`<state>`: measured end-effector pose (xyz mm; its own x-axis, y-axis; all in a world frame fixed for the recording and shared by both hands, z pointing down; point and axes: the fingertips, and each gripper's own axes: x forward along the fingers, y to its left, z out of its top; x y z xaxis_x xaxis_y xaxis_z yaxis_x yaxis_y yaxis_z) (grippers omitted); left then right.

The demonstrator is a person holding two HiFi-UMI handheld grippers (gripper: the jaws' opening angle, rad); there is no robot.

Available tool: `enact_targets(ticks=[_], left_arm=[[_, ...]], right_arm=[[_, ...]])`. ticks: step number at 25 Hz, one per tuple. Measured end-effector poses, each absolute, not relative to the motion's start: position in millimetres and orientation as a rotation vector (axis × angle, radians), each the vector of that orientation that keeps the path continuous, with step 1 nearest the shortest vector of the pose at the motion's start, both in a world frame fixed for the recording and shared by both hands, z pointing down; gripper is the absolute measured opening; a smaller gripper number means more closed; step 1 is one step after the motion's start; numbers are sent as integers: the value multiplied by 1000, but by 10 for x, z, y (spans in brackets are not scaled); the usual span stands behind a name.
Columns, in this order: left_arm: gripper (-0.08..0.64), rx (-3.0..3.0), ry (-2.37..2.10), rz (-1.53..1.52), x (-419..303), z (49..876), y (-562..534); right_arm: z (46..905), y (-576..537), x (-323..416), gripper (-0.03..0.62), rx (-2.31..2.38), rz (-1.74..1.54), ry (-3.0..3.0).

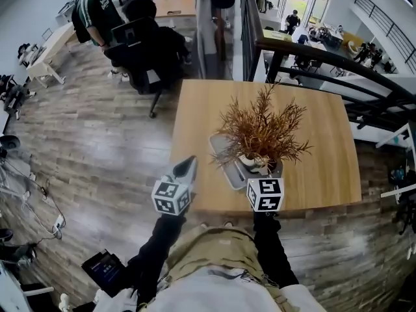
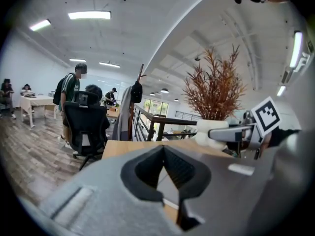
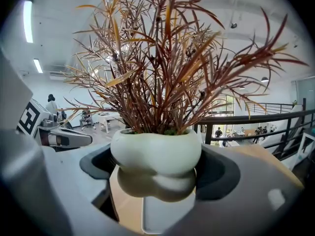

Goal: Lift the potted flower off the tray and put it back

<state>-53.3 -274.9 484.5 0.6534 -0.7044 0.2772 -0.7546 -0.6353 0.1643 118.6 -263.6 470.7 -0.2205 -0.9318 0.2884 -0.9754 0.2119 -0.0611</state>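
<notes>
The potted flower (image 3: 156, 154), a white lobed pot with dry red-brown leaves, sits between the jaws of my right gripper (image 3: 156, 168), which is shut on the pot's sides. The pot hangs a little above the grey tray (image 3: 165, 218). In the head view the potted flower (image 1: 260, 132) rises over the tray (image 1: 225, 164) near the front edge of the table, with the right gripper (image 1: 261, 169) under its leaves. My left gripper (image 1: 189, 163) is shut and empty, at the table's front edge to the left of the tray. The left gripper (image 2: 164, 149) sees the pot (image 2: 210, 128) at its right.
The wooden table (image 1: 325, 148) has a black railing (image 1: 325, 54) behind it at the right. A black office chair (image 1: 146, 47) and a standing person (image 1: 97, 12) are beyond the table's far left corner. Cables lie on the floor (image 1: 32, 187) at the left.
</notes>
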Motion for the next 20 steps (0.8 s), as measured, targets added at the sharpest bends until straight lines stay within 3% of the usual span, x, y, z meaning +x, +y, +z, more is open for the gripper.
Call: enact_targets(ticks=[20], left_arm=[[0, 2550, -1186, 364, -755, 6160, -2523]], right_arm=[[6766, -2521, 1146, 491, 1715, 468, -2182]])
